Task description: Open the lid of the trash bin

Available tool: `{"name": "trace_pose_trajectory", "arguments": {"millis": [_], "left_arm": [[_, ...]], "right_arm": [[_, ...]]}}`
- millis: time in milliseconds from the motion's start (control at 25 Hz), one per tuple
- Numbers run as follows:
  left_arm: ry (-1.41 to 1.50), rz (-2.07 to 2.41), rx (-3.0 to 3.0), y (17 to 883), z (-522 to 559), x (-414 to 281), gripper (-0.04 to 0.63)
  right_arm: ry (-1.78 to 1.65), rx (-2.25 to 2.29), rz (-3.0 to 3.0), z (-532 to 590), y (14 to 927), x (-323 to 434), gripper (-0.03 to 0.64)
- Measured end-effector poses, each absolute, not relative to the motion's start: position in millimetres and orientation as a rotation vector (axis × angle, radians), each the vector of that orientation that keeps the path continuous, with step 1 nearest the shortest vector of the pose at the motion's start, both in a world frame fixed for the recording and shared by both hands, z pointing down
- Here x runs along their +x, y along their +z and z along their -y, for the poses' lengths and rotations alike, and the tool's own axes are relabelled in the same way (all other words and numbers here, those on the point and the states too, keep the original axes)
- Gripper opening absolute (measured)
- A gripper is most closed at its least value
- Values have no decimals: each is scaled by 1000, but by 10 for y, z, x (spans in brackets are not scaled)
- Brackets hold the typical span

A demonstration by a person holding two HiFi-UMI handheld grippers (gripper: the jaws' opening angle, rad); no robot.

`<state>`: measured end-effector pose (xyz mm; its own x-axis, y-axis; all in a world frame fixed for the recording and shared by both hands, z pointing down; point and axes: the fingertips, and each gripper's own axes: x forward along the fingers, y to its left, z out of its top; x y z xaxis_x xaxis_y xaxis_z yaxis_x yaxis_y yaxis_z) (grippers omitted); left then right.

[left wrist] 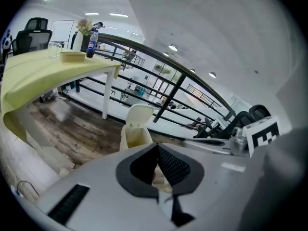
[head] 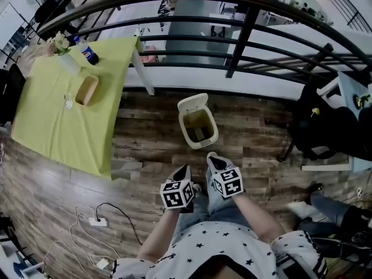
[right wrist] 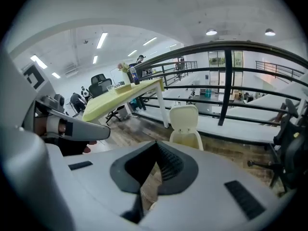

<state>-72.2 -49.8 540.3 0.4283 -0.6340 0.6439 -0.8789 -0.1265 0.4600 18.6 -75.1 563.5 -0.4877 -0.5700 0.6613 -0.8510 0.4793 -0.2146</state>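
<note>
Cream plastic trash bin (head: 213, 134), lid (head: 193, 102) flipped up, wood-plank floor (head: 151, 133), left gripper (head: 185, 169) & right gripper (head: 212, 156) jaws together, empty

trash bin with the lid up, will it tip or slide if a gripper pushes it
Probably light: the trash bin looks like thin cream plastic. It is narrow with its lid raised behind, so a high push may tip it backward. On the wooden floor, a low push likely slides it.

Green-clothed table (head: 52, 132) w/ bottle (head: 88, 53), wooden tray (head: 86, 90), flowers (head: 60, 41); black railing (head: 239, 42); power strip (head: 97, 221) on floor.
</note>
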Motion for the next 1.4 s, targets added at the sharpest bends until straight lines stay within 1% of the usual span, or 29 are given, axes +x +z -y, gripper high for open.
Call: {"name": "trace_pose_trajectory", "arguments": {"millis": [400,760,1400], "left_arm": [[342,1308,1941,4868,462,-697,8],[329,1332,2006,4618,406,-709,8],[325,1357,2045,4540,349,-837,8]], "right_arm": [[660,1184,2287,466,5058,241,-6],[608,1208,2350,399,4706,285,-6],[620,1256,2391,300,4568,309,-6]]}}
